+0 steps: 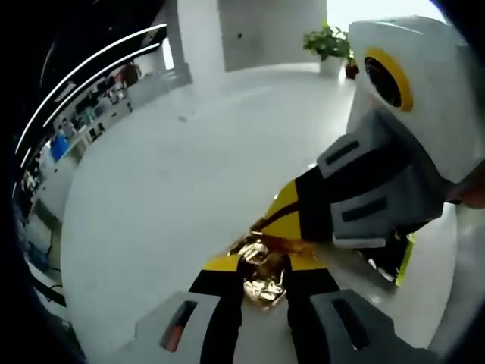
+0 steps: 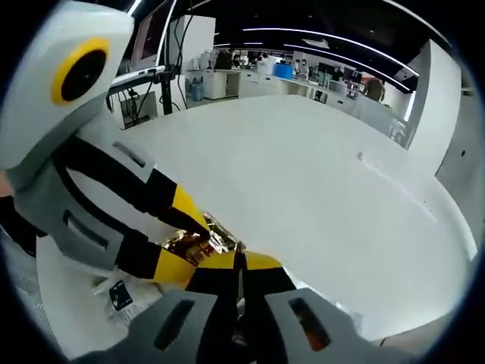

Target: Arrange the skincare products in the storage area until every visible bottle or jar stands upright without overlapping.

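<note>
Gold foil packet [image 1: 263,274] pinched between left claw [image 1: 264,267] tips, right claw [image 2: 240,262] clenched on it too, white floor [image 1: 174,174] beyond

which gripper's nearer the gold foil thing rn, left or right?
Too close to call: both are on it. Left gripper has the gold foil item between its jaw tips; right gripper meets the same item from the opposite side.

Gold item [image 1: 261,277] mostly hidden behind fingers [image 1: 227,284].
</note>
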`<state>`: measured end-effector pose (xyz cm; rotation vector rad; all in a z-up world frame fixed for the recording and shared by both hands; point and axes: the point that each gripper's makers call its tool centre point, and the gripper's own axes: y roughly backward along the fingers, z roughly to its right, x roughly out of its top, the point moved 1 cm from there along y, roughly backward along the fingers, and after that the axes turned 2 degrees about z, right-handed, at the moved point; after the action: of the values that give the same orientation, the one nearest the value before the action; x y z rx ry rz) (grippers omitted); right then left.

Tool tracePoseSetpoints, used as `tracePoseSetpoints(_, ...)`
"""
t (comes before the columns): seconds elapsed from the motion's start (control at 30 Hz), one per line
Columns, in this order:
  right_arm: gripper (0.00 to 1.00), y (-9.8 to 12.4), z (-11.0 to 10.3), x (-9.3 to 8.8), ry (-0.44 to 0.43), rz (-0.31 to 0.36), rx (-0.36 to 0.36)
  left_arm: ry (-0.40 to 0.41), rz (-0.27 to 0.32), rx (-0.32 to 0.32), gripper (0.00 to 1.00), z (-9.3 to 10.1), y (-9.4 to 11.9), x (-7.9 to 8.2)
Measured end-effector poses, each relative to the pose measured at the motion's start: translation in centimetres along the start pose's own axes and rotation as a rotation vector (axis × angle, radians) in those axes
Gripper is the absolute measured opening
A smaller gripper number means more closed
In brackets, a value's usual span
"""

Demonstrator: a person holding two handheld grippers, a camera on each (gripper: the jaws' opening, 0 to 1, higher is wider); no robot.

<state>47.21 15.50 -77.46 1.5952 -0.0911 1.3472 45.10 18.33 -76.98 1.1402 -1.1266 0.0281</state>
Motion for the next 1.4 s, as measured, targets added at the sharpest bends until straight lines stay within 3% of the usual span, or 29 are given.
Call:
tracePoseSetpoints(0.17,0.03,0.0,0.0,0.3,0.023,0.015,0.011,0.019,-0.002,-0.003,0.18,0.1,0.0,0.0)
tracePoseSetpoints(0.3,0.08,0.7,0.8,1.6,0.028,0.096,-0.022,0.019,0.0,0.0,0.18,0.1,0.0,0.0)
tracePoseSetpoints(0.43,0.14,1.4,1.1,1.9,0.026,0.11,-0.029,0.014,0.001,-0.004,0.18,0.2,0.0,0.0)
tracePoseSetpoints(0.77,0.25,3.3,1.1,0.6,-0.004,0.112,-0.021,-0.006,-0.015,0.009,0.2,0.1,0.0,0.2)
tracePoseSetpoints(1.4,0.4,6.7,-0.3,-1.4,-0.052,0.101,0.03,0.052,-0.014,0.023,0.23,-0.1,1.0,1.0)
